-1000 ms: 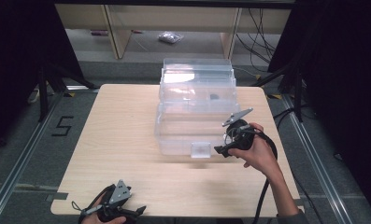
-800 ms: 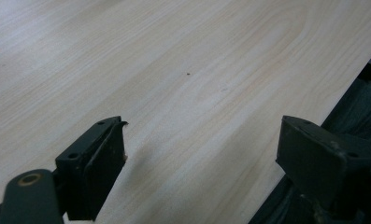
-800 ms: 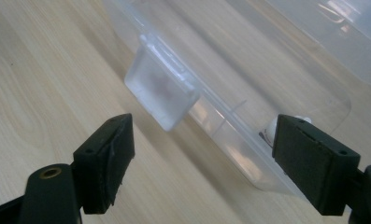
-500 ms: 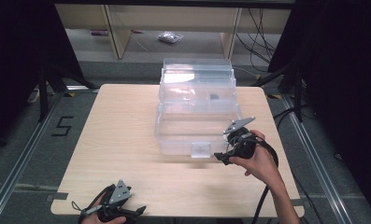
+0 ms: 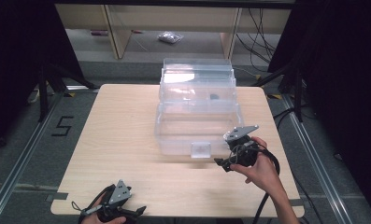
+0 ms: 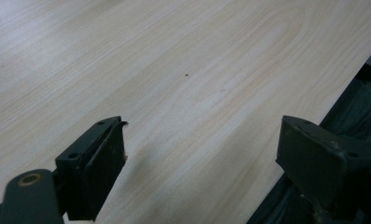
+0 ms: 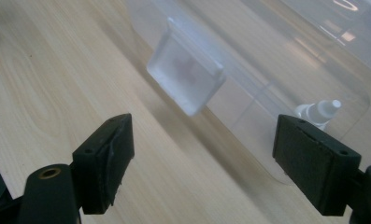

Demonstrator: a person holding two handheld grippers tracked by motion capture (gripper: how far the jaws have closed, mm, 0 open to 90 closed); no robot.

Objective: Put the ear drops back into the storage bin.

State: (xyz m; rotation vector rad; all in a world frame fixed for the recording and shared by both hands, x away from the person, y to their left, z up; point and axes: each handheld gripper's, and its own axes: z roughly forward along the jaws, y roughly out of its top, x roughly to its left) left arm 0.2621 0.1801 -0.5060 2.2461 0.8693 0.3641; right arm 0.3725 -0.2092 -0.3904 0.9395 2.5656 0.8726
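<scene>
My left gripper (image 5: pixel 137 212) is parked at the near edge of the table (image 5: pixel 122 135), jaws wide apart, nothing in them. My right gripper (image 5: pixel 219 162) is open too, empty, just beside the clear plastic box (image 5: pixel 197 126), near its front latch (image 7: pixel 185 74).

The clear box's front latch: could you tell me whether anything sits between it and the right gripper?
Nothing visible does. The right gripper has its jaws open, aimed at the latch on the clear box, with bare table between them.
</scene>
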